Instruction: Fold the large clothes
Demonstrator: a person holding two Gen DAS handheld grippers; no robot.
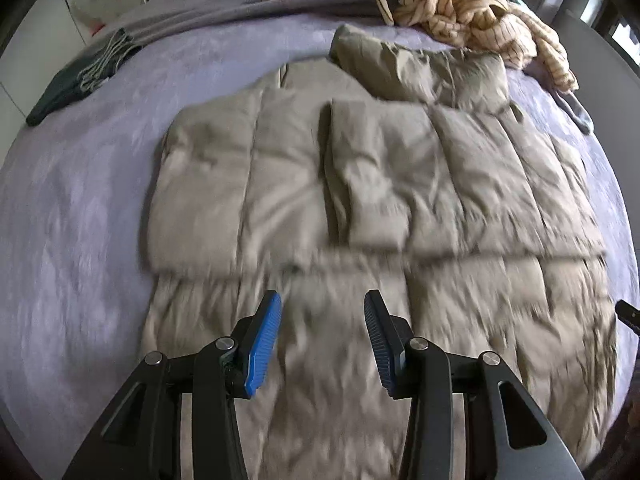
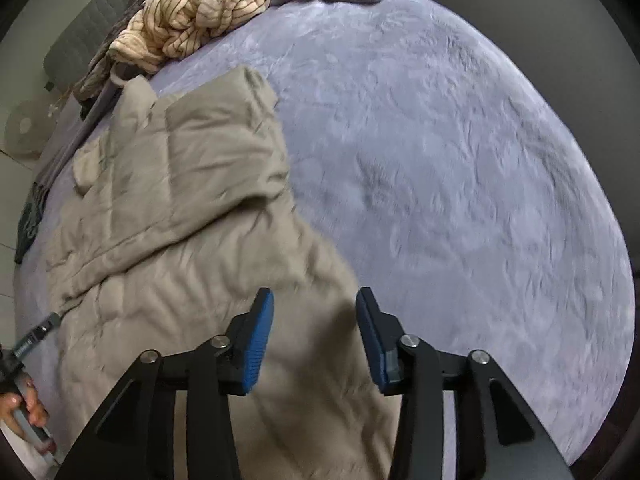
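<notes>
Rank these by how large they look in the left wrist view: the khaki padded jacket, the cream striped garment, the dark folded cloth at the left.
1. khaki padded jacket, by far the largest.
2. cream striped garment.
3. dark folded cloth.
The last two lie farther from the camera and near the fisheye edge, so their order is unsure.

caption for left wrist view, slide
Open left gripper above a half-folded khaki puffer coat on a purple bedspread.

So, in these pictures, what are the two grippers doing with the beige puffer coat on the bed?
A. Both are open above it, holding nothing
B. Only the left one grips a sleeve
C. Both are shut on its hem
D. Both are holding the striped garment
A: the left gripper and the right gripper both show a wide gap between their blue pads, with the beige puffer coat lying flat below, ungripped.
</notes>
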